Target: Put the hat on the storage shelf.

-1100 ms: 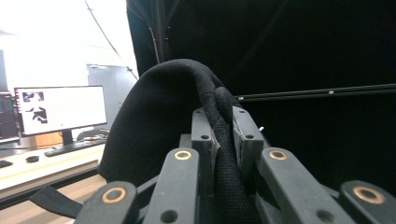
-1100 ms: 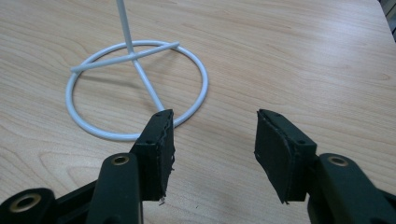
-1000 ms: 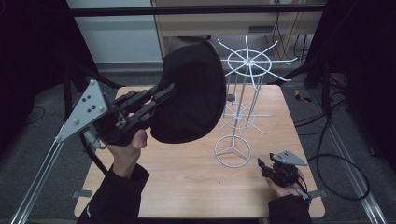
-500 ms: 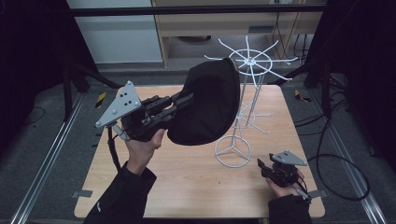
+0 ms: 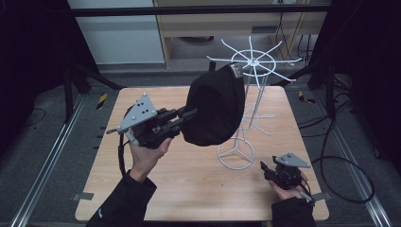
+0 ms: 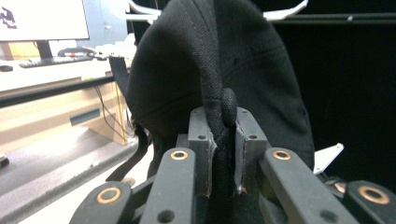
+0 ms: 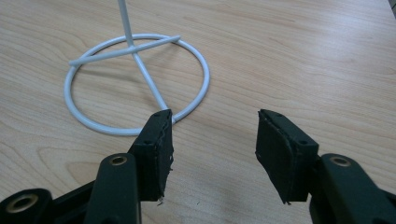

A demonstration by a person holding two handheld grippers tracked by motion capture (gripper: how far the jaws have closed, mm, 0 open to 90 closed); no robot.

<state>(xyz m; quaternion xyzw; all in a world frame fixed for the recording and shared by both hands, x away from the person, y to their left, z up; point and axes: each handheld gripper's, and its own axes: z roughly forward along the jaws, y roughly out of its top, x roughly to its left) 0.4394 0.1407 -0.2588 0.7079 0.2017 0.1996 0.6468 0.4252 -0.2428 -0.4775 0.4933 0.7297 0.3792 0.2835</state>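
High view: my left gripper (image 5: 182,122) pinches a black cap (image 5: 213,106) by its edge and carries it in the air, its top now right by the upper spokes of the white wire rack (image 5: 253,61). A second ago the cap hung higher and further left, over the table's near-left side; it has come down and across toward the rack, so I judge that hanging it on a spoke is close. My right gripper (image 5: 269,172) rests low at the table's near-right corner, just beside the rack's ring base (image 5: 235,153), and has not shifted.

Left gripper view: my jaws stand nearly together, clamped on a thick seam of the cap (image 6: 219,65), which rises between the pads (image 6: 201,140). The grip has just loosened a little, yet the fabric is still squeezed. White rack arms (image 6: 285,13) show above the cap.

Right gripper view: my jaws stand wide apart with nothing between them, bare wood below. The ring base (image 7: 135,84) lies just ahead of my left pad (image 7: 156,149).

Pale wood table (image 5: 142,189), bare but for the rack. Dark floor with metal rails (image 5: 42,175) around it, cables (image 5: 350,165) on the right, a low shelf unit (image 5: 208,28) behind.
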